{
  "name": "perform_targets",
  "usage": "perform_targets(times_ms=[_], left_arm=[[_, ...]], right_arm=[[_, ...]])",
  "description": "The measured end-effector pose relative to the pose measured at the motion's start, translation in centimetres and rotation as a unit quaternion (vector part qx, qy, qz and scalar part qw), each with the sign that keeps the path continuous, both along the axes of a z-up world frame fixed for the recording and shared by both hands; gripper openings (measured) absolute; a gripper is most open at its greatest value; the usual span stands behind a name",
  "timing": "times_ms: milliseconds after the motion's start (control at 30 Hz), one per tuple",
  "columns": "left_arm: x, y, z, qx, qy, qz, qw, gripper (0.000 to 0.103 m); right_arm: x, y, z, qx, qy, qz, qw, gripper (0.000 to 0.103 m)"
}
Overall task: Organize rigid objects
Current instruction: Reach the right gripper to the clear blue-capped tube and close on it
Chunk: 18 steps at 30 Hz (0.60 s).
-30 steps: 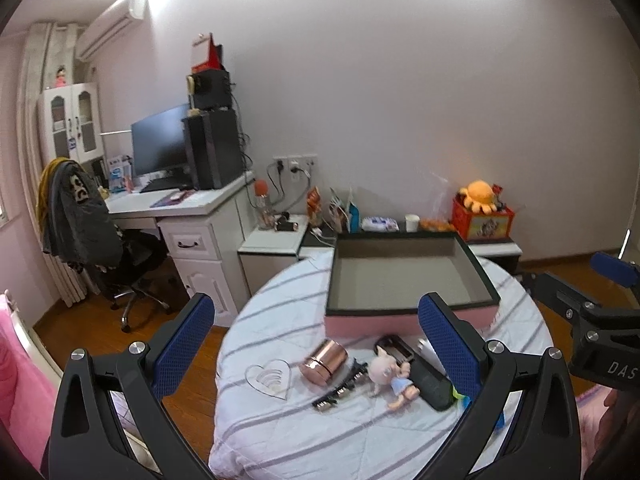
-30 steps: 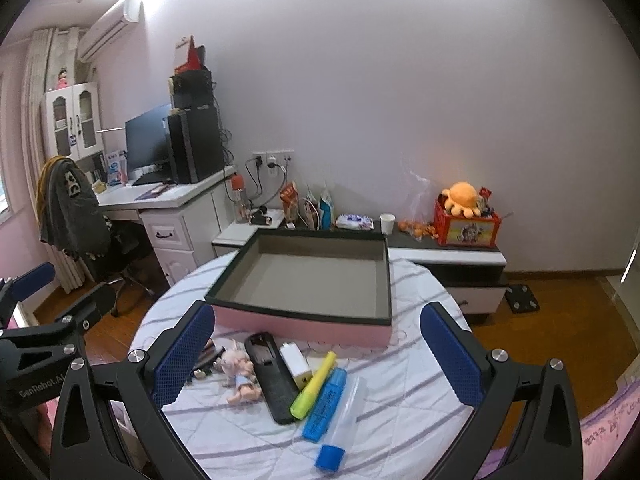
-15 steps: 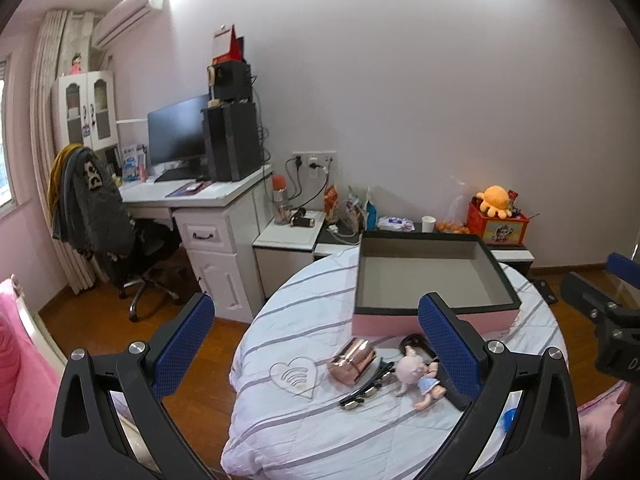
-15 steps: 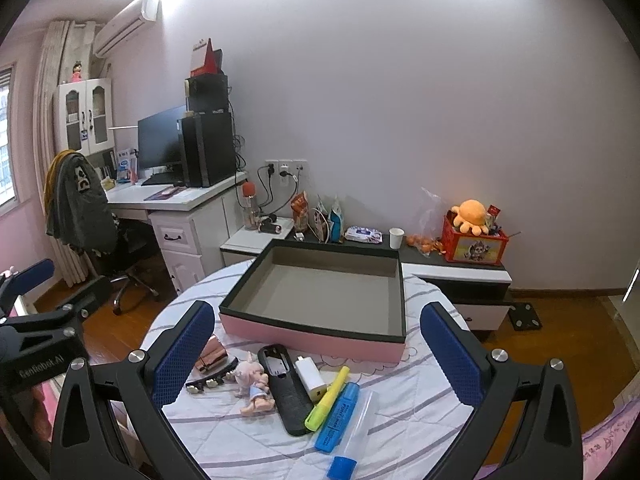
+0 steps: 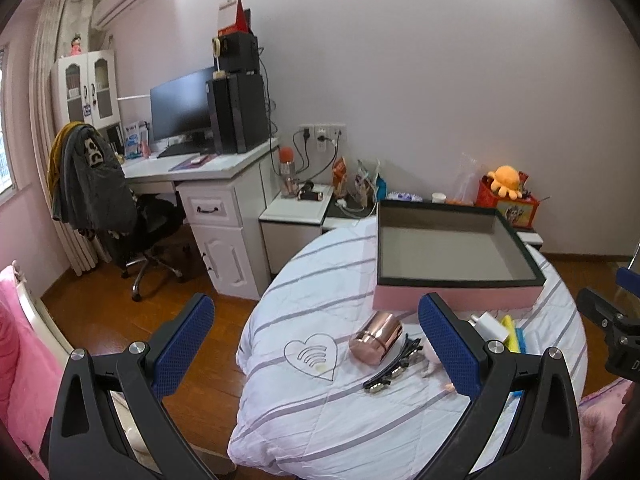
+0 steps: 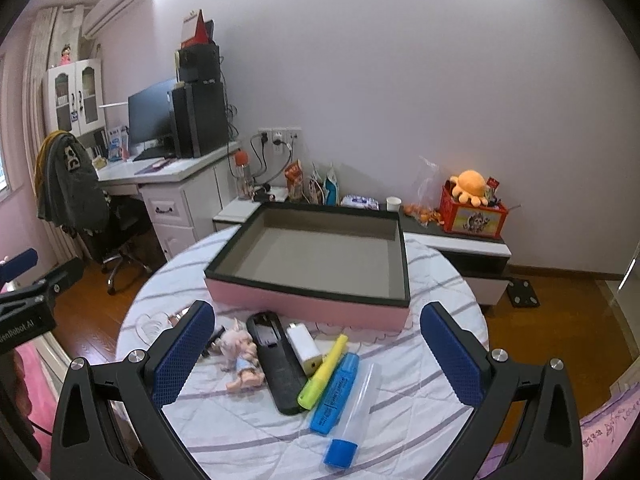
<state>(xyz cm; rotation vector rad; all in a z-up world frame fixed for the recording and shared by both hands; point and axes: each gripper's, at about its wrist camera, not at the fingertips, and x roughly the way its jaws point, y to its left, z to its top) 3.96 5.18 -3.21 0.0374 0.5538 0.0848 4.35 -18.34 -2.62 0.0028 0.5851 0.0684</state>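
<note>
An empty pink box with a dark rim (image 6: 316, 302) (image 5: 452, 298) sits at the far side of a round table with a striped white cloth (image 6: 424, 396) (image 5: 320, 412). In front of it lie a pig figurine (image 6: 240, 356), a black case (image 6: 274, 356), a white charger (image 6: 304, 344), a yellow highlighter (image 6: 324, 372), a blue highlighter (image 6: 336, 392) and a clear tube with a blue cap (image 6: 352, 416). A rose-gold cup (image 5: 376, 338) lies on its side beside black hair clips (image 5: 394, 366) and a heart-shaped coaster (image 5: 312, 356). My left gripper (image 5: 316, 348) and right gripper (image 6: 316, 356) both hang open above the table, holding nothing.
A white desk with a monitor (image 5: 180, 110) and a chair draped with a jacket (image 5: 92, 188) stand at the left. A low cabinet (image 6: 460, 246) along the wall carries snacks and a red box with an orange plush (image 6: 472, 204). Wood floor surrounds the table.
Both views have shifted: the table and its objects now sit further right in the left wrist view and slightly nearer in the right wrist view. Both grippers stay open; nothing on the table moved.
</note>
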Motion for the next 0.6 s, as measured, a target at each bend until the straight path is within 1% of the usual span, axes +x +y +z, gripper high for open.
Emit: perform_targets(times_ms=[100,200,367,433,600], left_arm=[[0.6,-0.5,-0.8,-0.007,0.007,-0.008,0.9999,0.103],[0.9,-1.9,-2.0,-0.005,0.019,-0.033,0.9993,0.103],[1.7,-4.7,-4.4,0.003,0.050,-0.079,0.9956,0.103],[1.9,-5.5,-5.2,0.008,0.062,-0.088,0.9942,0.103],[2.1,-6.7,-6.1,0.013,0.073,-0.103,0.9919,0.103]], right_arm=[[0.3,-1.0,-1.2,0.002,0.014,-0.012,1.000,0.103],[0.4,-1.8,-2.5,0.003,0.027,-0.024,0.999,0.103],[0.0,-2.4,-5.3,-0.002,0.053,-0.034,0.998,0.103],[0.0,-2.9,-6.5,-0.005,0.067,-0.040,0.997,0.103],[0.2,-4.1,-8.8,0.000,0.102,-0.054,0.993,0.102]])
